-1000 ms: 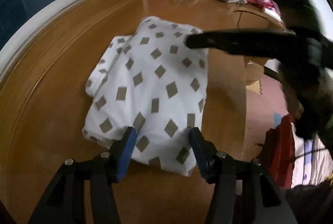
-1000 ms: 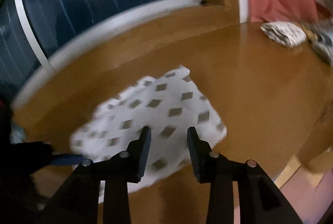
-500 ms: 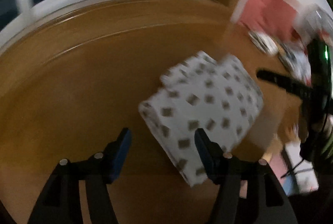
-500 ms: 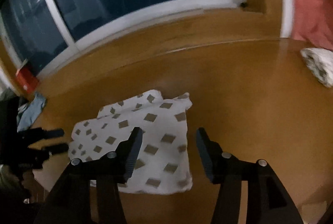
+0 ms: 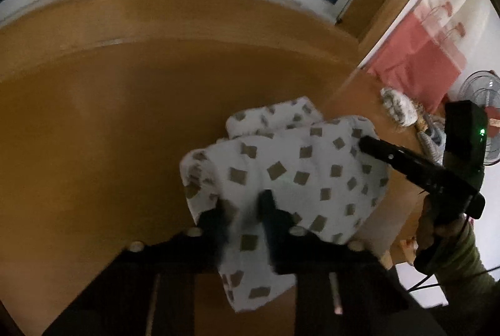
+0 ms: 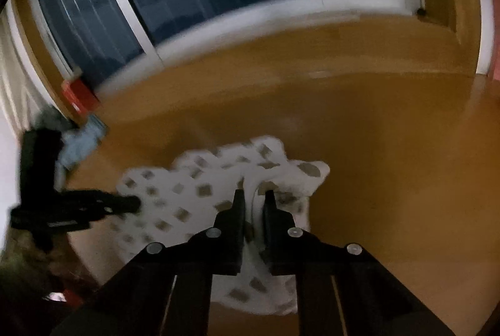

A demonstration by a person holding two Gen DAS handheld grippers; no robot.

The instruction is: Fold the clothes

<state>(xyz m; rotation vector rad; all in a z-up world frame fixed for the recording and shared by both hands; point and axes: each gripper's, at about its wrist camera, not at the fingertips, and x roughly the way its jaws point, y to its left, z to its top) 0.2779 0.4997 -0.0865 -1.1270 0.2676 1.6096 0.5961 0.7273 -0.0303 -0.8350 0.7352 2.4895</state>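
The white patterned garment [image 5: 290, 176] is bunched on the wooden table [image 5: 109, 133]; left gripper [image 5: 245, 208] and right gripper [image 6: 253, 201] both pinch it.

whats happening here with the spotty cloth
A person holding a gripper in each hand is folding a white garment with brown squares on a wooden table. The left gripper is shut on the garment's near edge, and the right gripper is shut on another edge. The cloth is bunched and partly lifted between them, not yet a neat fold.
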